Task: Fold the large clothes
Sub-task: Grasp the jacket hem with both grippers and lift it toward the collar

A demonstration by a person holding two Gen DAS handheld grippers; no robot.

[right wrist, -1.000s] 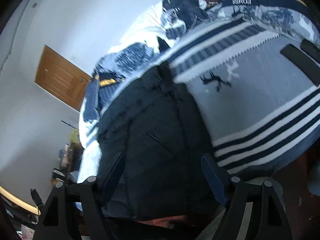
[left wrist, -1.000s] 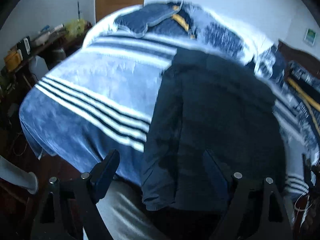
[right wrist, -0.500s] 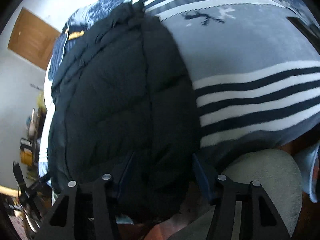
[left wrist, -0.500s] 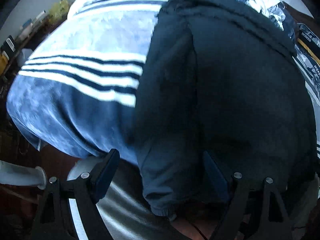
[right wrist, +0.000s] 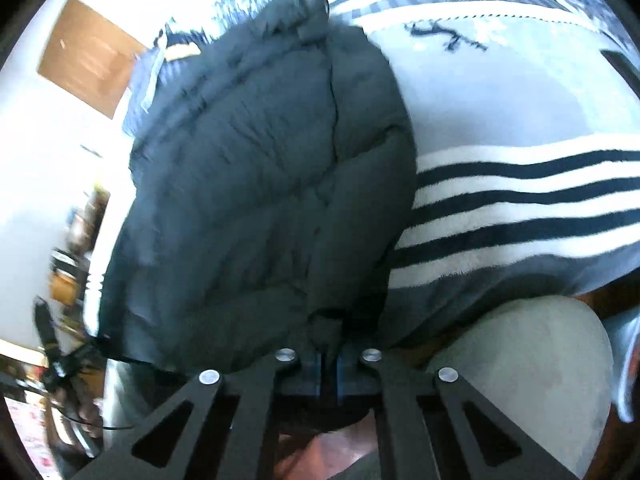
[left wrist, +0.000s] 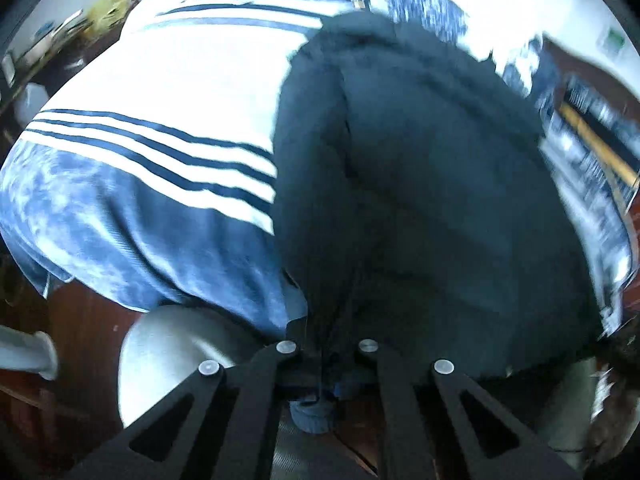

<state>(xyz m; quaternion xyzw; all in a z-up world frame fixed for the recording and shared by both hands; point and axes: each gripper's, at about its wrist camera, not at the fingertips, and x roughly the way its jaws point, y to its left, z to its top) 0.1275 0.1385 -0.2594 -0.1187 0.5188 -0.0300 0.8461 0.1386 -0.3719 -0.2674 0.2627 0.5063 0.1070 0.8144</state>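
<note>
A large dark padded jacket (left wrist: 432, 184) lies on a bed covered by a blue and white striped blanket (left wrist: 168, 92); its near hem hangs at the bed's foot edge. My left gripper (left wrist: 326, 360) is shut on the jacket's near hem at its left side. In the right wrist view the jacket (right wrist: 256, 184) fills the middle, and my right gripper (right wrist: 329, 360) is shut on a bunched bit of the hem at its right side. The blanket (right wrist: 512, 128) shows to the right.
A wooden door (right wrist: 88, 64) stands beyond the bed's far end. A cluttered desk (left wrist: 60, 40) runs along the left wall. A person's pale-trousered legs (left wrist: 172, 344) stand at the bed's foot, also in the right wrist view (right wrist: 532, 364). Patterned bedding (left wrist: 592, 148) lies at the right.
Both grippers were open above the jacket's near hem. They came down to the hem and closed on it, the left at the left side, the right at the right.
</note>
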